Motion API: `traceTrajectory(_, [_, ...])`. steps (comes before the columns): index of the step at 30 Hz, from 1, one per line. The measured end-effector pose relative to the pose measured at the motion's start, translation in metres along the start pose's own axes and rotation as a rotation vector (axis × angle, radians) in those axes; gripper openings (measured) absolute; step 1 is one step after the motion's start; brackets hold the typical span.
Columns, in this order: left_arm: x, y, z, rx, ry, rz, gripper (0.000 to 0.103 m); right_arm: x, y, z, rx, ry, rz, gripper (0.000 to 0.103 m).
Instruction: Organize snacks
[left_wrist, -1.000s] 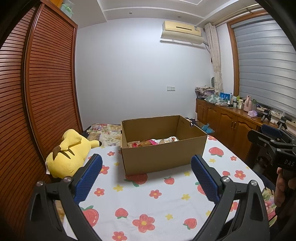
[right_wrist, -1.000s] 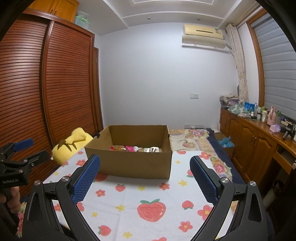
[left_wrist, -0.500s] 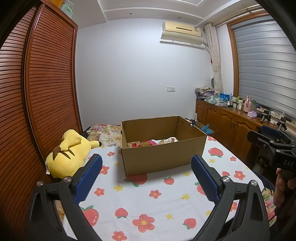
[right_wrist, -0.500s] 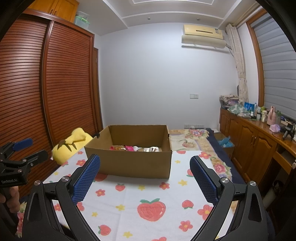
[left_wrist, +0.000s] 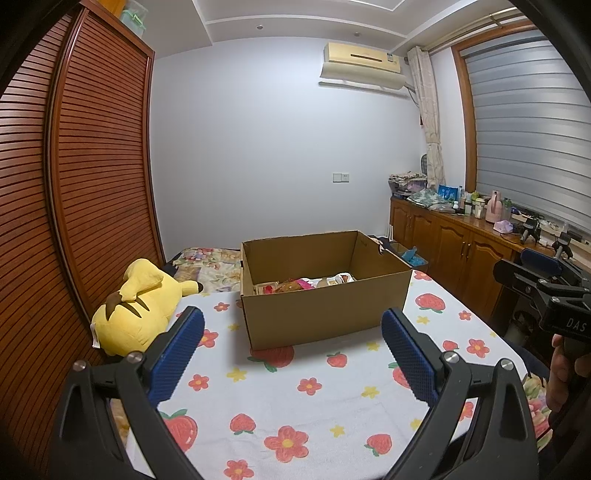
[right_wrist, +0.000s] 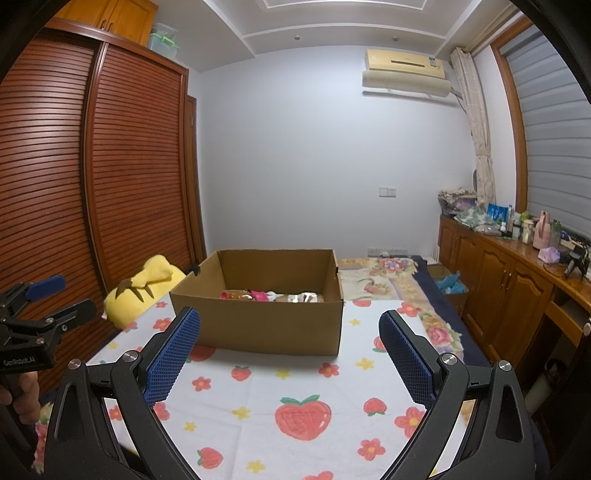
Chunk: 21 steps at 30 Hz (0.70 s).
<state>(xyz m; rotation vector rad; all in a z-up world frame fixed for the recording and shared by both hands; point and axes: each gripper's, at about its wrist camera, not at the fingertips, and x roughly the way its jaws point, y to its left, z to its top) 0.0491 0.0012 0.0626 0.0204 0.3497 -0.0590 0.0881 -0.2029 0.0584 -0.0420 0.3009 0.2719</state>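
An open brown cardboard box (left_wrist: 325, 310) stands on a bed covered with a strawberry-and-flower cloth (left_wrist: 295, 398). Several snack packets (left_wrist: 303, 284) lie on its floor, mostly hidden by the near wall; they also show in the right wrist view (right_wrist: 273, 295), inside the box (right_wrist: 266, 328). My left gripper (left_wrist: 291, 350) is open and empty, held above the cloth in front of the box. My right gripper (right_wrist: 288, 350) is open and empty, also short of the box. Each gripper shows at the edge of the other's view: the right one (left_wrist: 546, 291), the left one (right_wrist: 37, 314).
A yellow plush toy (left_wrist: 136, 306) lies left of the box against a slatted wooden wardrobe (left_wrist: 74, 221). A wooden cabinet (left_wrist: 461, 251) with bottles and clutter runs along the right wall. A floral quilt (right_wrist: 388, 273) lies behind the box.
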Motion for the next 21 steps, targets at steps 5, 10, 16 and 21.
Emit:
traceTrajectory(5, [-0.0005, 0.0001, 0.0003, 0.003, 0.0, 0.002, 0.098, 0.0, 0.0, -0.0002, -0.001, 0.0, -0.001, 0.099])
traceTrajectory(10, [-0.0003, 0.0007, 0.001, 0.001, 0.002, 0.001, 0.098, -0.0002, -0.0002, -0.0006, -0.001, -0.001, 0.0, 0.099])
traceTrajectory(16, [-0.0004, 0.0005, 0.001, 0.0, 0.002, 0.002, 0.098, -0.0003, -0.0002, -0.0007, -0.001, -0.001, -0.001, 0.099])
traceTrajectory(21, [-0.0003, 0.0004, 0.0007, 0.0, 0.002, 0.0, 0.098, -0.0003, -0.0002, -0.0008, -0.001, -0.001, -0.001, 0.099])
